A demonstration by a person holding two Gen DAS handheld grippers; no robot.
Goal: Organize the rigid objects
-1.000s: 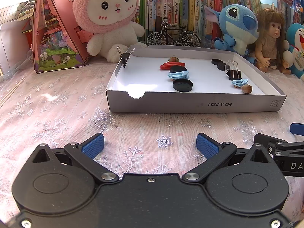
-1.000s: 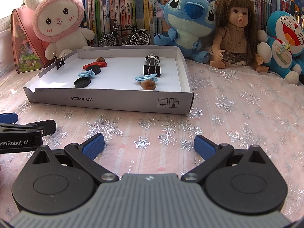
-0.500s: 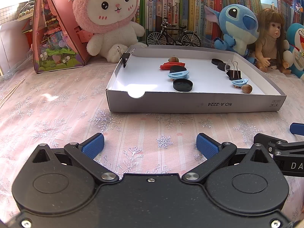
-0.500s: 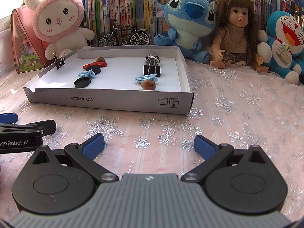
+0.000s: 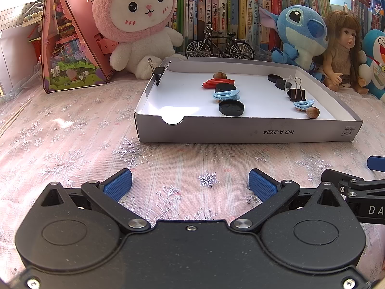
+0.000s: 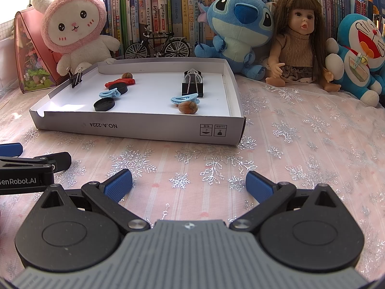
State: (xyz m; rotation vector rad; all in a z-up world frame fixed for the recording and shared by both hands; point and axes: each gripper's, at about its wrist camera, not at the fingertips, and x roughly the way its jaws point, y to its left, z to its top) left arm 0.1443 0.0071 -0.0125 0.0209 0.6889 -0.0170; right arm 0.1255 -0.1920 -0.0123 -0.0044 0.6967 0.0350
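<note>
Left wrist view, left tool [image 5: 190,184] wide, right tool [image 6: 189,183] wide, tray [image 5: 240,132] front wall hiding nothing inside

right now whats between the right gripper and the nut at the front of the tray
In the right wrist view, bare snowflake cloth and then the tray's front wall separate the open right gripper from the nut. Nothing loose lies on that stretch.

Along the back we see a pink-hooded bunny plush [image 5: 142,21] beside a pink triangular dollhouse [image 5: 69,45], with a small model bicycle [image 5: 220,45] standing before a row of books [image 5: 231,14]. To the right sit a blue Stitch plush [image 6: 238,29], a long-haired doll [image 6: 298,45] and a Doraemon plush [image 6: 358,53]. We find a pink snowflake-patterned cloth [image 6: 300,144] spread beneath them all.
</note>
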